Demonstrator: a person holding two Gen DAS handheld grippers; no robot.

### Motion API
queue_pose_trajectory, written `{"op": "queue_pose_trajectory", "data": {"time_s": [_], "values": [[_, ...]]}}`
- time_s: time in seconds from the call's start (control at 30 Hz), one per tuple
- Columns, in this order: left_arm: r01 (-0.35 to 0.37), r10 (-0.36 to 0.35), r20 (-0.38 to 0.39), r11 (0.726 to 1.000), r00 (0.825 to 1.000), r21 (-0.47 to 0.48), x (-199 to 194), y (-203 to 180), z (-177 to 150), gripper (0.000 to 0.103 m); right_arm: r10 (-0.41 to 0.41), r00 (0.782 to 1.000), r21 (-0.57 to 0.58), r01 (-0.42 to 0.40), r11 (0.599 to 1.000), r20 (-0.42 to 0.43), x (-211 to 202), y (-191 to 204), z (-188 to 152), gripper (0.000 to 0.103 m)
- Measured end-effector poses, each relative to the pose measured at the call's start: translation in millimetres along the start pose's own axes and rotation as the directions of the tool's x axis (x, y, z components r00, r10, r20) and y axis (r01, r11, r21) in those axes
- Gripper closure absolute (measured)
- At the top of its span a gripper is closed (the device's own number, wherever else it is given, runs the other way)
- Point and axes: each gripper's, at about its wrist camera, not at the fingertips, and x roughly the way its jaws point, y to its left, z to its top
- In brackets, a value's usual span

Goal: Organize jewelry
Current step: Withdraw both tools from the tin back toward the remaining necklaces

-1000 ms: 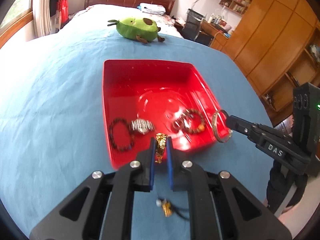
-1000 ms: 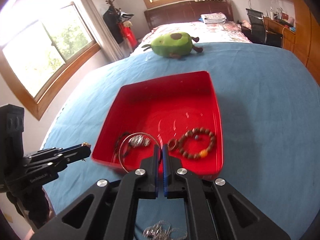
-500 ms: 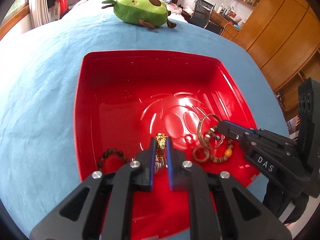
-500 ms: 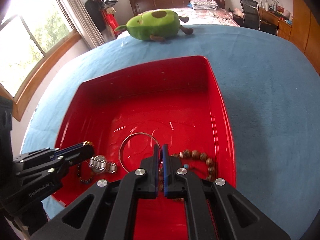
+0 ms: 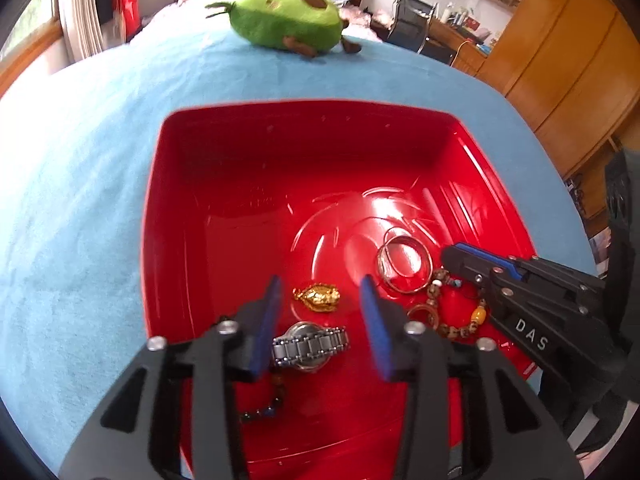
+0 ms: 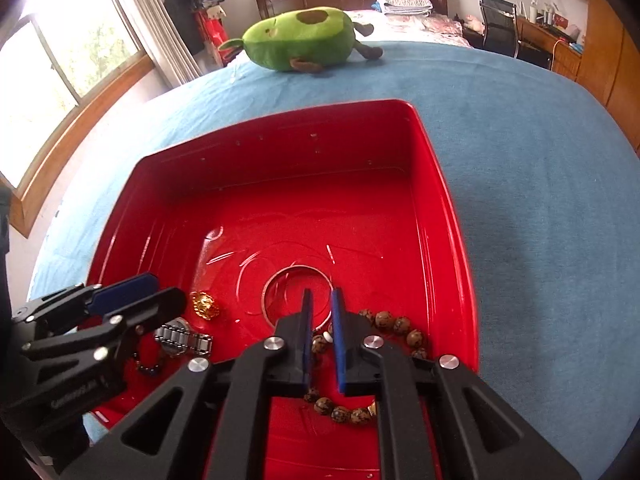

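A red tray point(image 5: 149, 224) point(image 6: 442, 172) lies on a blue bed cover. Over its near part my left gripper point(image 5: 320, 284) point(image 6: 170, 289) is opening. A gold pendant point(image 5: 318, 298) point(image 6: 205, 305) lies loose on the tray floor just beyond its pads. A steel watch point(image 5: 310, 346) point(image 6: 182, 338) and a dark bead bracelet point(image 5: 260, 412) sit below it. My right gripper point(image 6: 322, 294) point(image 5: 452, 254) is opening by a narrow gap. A thin silver bangle point(image 6: 298, 267) point(image 5: 404, 264) lies flat at its tips, not pinched. A brown bead bracelet point(image 6: 394, 324) point(image 5: 460, 320) lies under it.
A green avocado plush point(image 5: 288, 20) point(image 6: 300, 40) rests on the bed cover beyond the tray. Wooden wardrobes point(image 5: 560, 60) stand at the right, a window point(image 6: 52, 80) at the left. The tray's far half holds nothing.
Both grippers came down into the tray. The left jaws spread and the gold pendant dropped to the tray floor. The right jaws parted slightly and the bangle now lies flat.
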Motion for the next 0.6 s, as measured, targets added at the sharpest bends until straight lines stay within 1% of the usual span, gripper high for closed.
{"op": "queue_pose_trajectory", "data": {"time_s": [0.07,0.1,0.17,0.2,0.23,0.27,0.3,0.33,0.37,0.4,0.47,0.5,0.53,0.6], "values": [[-0.023,0.024,0.024,1.0,0.999,-0.006,-5.8,-1.3,-0.5,0.046,-0.001,1.0,0.012,0.001,1.0,0.013,-7.4,-2.8,-0.9,0.093],[-0.03,0.031,0.039,0.999,0.999,-0.014,-10.1,0.0,-1.3,0.046,0.001,1.0,0.017,-0.002,1.0,0.017,-11.1,-4.0,-2.0,0.093],[-0.032,0.033,0.045,0.999,0.998,-0.025,-15.7,2.2,-0.8,0.046,0.005,1.0,0.029,-0.006,1.0,0.03,-21.1,-7.4,-4.2,0.092],[-0.036,0.038,0.051,0.999,0.998,-0.034,-18.9,3.4,-1.0,0.046,0.003,0.999,0.031,-0.004,1.0,0.036,-24.1,-8.4,-4.3,0.09],[-0.046,0.048,0.055,0.998,0.997,-0.041,-22.1,4.3,-1.3,0.046,-0.007,0.999,0.031,0.005,1.0,0.046,-29.0,-8.9,-5.2,0.082],[-0.053,0.055,0.06,0.998,0.997,-0.046,-24.0,4.2,-1.9,0.043,-0.019,0.998,0.029,0.017,0.999,0.055,-33.5,-8.7,-6.5,0.076],[-0.067,0.071,0.075,0.996,0.995,-0.055,-29.4,4.1,-4.1,0.033,-0.033,0.997,0.025,0.031,0.999,0.067,-38.1,-8.3,-8.2,0.062],[-0.073,0.078,0.088,0.996,0.993,-0.059,-32.3,3.4,-4.9,0.028,-0.051,0.995,0.019,0.049,0.999,0.084,-44.5,-7.2,-10.6,0.05],[-0.079,0.086,0.111,0.995,0.99,-0.064,-37.8,2.7,-7.8,0.019,-0.065,0.993,0.015,0.064,0.998,0.098,-49.5,-6.2,-12.4,0.046],[-0.089,0.098,0.14,0.994,0.985,-0.066,-44.3,1.7,-11.7,0.014,-0.072,0.992,0.013,0.071,0.997,0.105,-52.6,-5.6,-13.4,0.038],[-0.121,0.131,0.176,0.991,0.976,-0.065,-56.6,-1.9,-19.2,0.013,-0.066,0.991,0.007,0.066,0.998,0.115,-61.4,-3.8,-17.7,0.026],[-0.121,0.13,0.184,0.991,0.974,-0.061,-60.6,-3.9,-21.7,0.012,-0.073,0.99,0.003,0.074,0.997,0.123,-64.8,-2.6,-20.0,0.014],[-0.118,0.126,0.192,0.991,0.973,-0.055,-66.0,-6.2,-25.1,0.012,-0.091,0.986,-0.009,0.093,0.996,0.138,-70.0,0.2,-23.1,0.007],[-0.123,0.129,0.203,0.991,0.971,-0.044,-76.3,-11.1,-32.8,0.012,-0.114,0.982,-0.027,0.12,0.992,0.153,-78.5,4.4,-28.3,0.004]]}}
